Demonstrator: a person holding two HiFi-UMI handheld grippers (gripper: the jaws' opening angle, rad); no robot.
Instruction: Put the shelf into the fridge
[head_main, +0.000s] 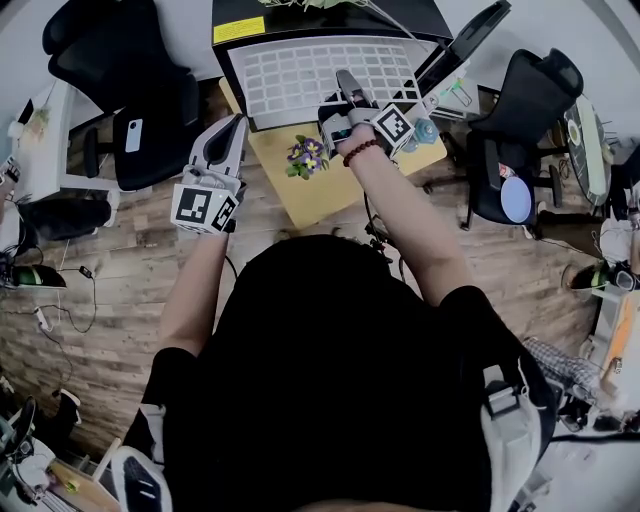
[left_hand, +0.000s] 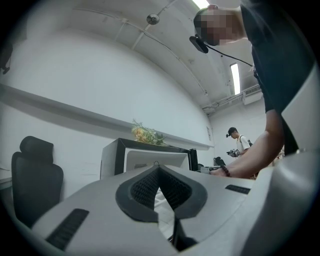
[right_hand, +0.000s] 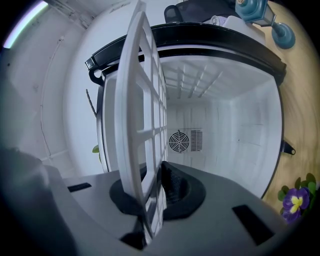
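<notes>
A white grid shelf lies at the mouth of the black mini fridge, whose door stands open to the right. My right gripper is shut on the shelf's near edge. In the right gripper view the shelf stands edge-on between the jaws of the right gripper, with the fridge's white inside and its fan vent straight ahead. My left gripper hangs left of the fridge, shut and holding nothing. In its own view the left gripper points toward the fridge.
The fridge stands on a small wooden table with a pot of purple flowers and a blue object. Black office chairs stand at left and right. Another person stands far off.
</notes>
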